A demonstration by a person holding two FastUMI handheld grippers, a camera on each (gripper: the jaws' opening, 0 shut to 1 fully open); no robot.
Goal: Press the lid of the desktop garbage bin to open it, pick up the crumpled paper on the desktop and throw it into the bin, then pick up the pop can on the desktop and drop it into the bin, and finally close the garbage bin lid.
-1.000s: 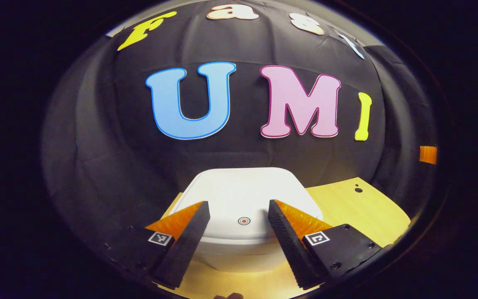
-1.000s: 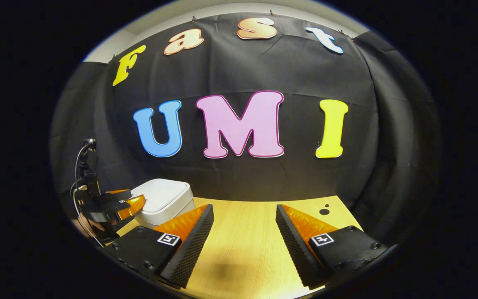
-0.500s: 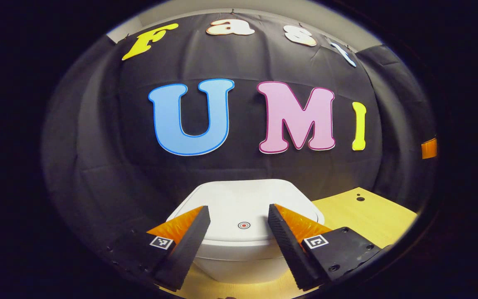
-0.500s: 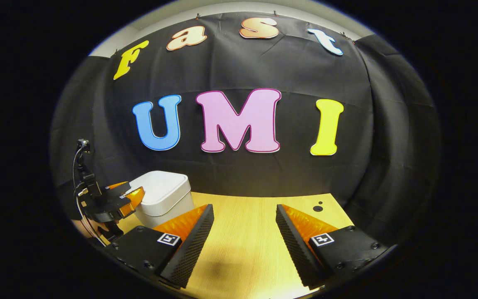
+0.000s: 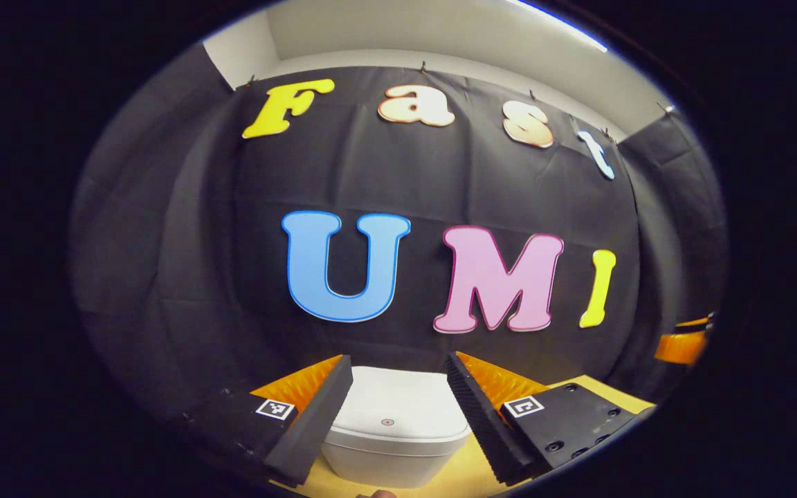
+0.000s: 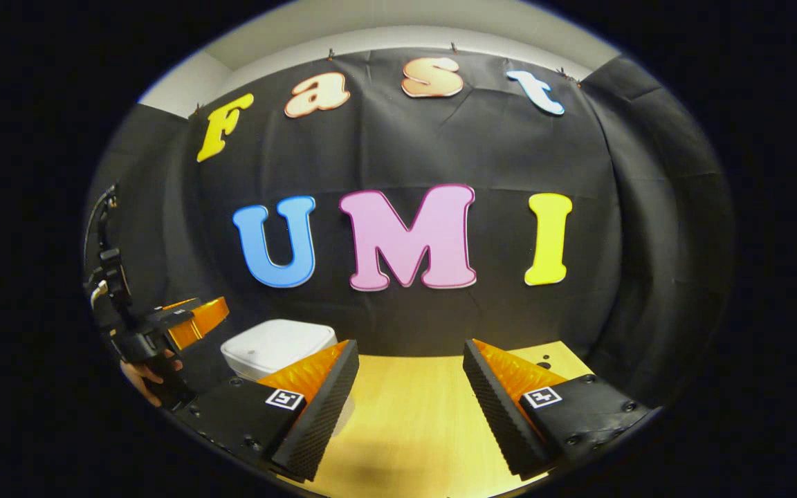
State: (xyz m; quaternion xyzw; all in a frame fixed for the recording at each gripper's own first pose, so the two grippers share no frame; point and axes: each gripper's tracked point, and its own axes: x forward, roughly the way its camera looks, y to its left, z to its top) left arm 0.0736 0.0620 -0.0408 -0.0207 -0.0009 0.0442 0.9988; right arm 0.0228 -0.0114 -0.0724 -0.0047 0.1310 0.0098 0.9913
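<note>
Both claws spread: left claw (image 5: pixel 398 373) above shut bin (image 5: pixel 391 432), right claw (image 6: pixel 409 356) over tabletop (image 6: pixel 409 422).

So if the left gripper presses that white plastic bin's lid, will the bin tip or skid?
Probably stays put: the white plastic bin looks squat and wide-based. It may skid slightly on the smooth wooden desktop, since it looks light.

bin (image 5: pixel 393 443) base behind gripper fingers (image 5: pixel 312 422)
</note>
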